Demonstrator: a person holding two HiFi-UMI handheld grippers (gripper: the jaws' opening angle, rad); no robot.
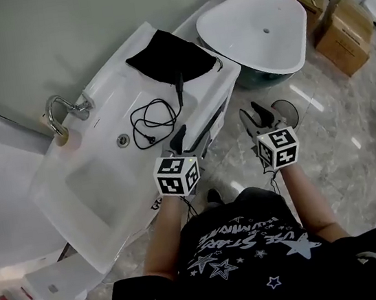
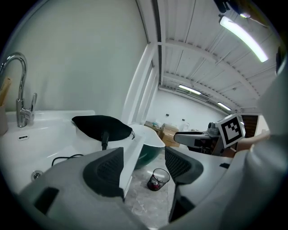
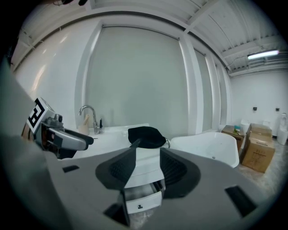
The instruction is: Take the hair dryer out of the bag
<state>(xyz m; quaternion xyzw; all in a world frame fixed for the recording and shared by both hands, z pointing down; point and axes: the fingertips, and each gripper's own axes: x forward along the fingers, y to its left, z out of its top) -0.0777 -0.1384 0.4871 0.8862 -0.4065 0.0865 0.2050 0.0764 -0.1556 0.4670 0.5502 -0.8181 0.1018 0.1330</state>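
Observation:
A black drawstring bag [image 1: 171, 54] lies on the white vanity counter [image 1: 98, 103], right of the basin. A dark handle end [image 1: 180, 86] sticks out of its mouth, and a black power cord [image 1: 153, 121] coils on the counter below it. The dryer's body is hidden inside the bag. My left gripper [image 1: 185, 138] hangs open at the counter's front edge, short of the cord, with nothing between its jaws. My right gripper [image 1: 256, 117] is open over the floor, right of the vanity. The bag [image 2: 101, 127] and cord [image 2: 67, 158] lie ahead of the left gripper [image 2: 144, 157]. The bag [image 3: 146, 134] sits beyond the right gripper [image 3: 147, 155].
A chrome faucet [image 1: 64, 111] stands at the basin's [image 1: 103, 185] back. A white bathtub [image 1: 258, 28] stands right of the vanity, with cardboard boxes [image 1: 341, 31] behind it. A small mesh bin [image 2: 157, 179] sits on the marble floor. A vanity drawer [image 3: 141, 197] stands pulled out.

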